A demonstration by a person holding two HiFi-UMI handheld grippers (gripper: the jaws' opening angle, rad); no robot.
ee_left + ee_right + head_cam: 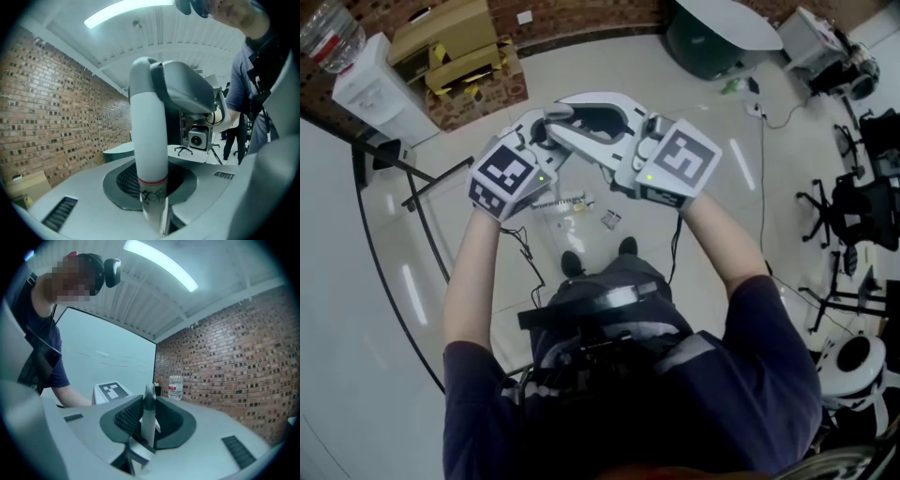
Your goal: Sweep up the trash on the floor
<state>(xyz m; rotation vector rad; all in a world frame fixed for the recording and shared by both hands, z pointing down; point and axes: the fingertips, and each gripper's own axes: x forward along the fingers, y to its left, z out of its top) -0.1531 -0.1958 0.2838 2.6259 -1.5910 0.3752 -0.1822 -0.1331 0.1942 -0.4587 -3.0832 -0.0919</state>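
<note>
Head view puts the trash (610, 218) on the floor (609, 66) right below both grippers, just beyond the shoes (572, 263); left gripper (154, 208) clamped on a fat white pole (149, 140), right gripper (143, 439) on a thin white handle (148, 416).

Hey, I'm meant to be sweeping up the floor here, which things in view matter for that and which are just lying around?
For the job: scraps of trash; white handle and thin white rod, probably the sweeping tools.
Just lying about: cardboard box; water cooler; round table; office chairs.
</note>
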